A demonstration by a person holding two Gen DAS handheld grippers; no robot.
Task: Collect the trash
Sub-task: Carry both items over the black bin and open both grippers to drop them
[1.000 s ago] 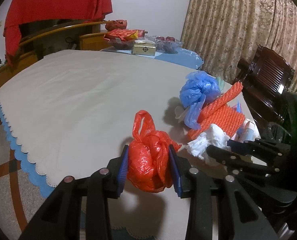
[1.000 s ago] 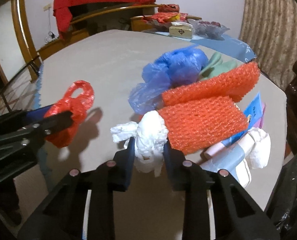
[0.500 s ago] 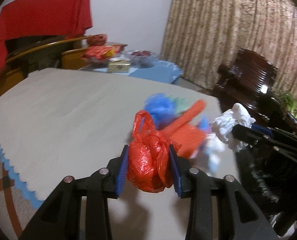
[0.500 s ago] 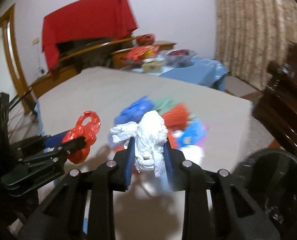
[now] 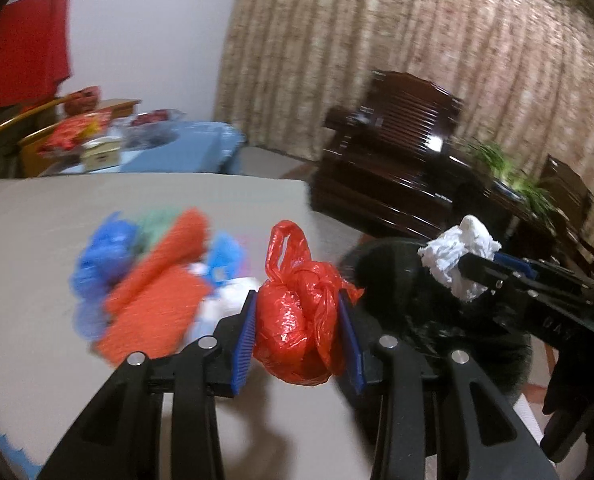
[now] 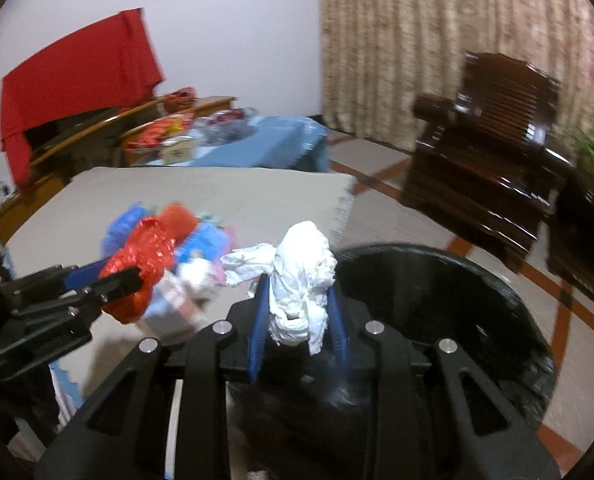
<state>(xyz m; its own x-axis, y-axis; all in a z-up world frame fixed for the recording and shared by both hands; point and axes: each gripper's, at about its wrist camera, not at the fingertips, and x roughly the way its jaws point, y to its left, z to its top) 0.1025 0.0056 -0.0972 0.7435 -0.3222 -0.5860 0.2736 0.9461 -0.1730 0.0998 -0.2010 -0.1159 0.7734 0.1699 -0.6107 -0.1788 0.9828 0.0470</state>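
The left tongs [image 5: 297, 320] are clenched on a knotted red bag [image 5: 301, 320], held above the edge of the counter [image 5: 37, 264] beside the black bin [image 6: 437, 288]. The right tongs [image 6: 297, 320] grip a wad of white tissue [image 6: 301, 280] over the near rim of that bin. A blurred heap of trash [image 5: 153, 280], blue, orange and white, lies on the counter to the left of the red bag.
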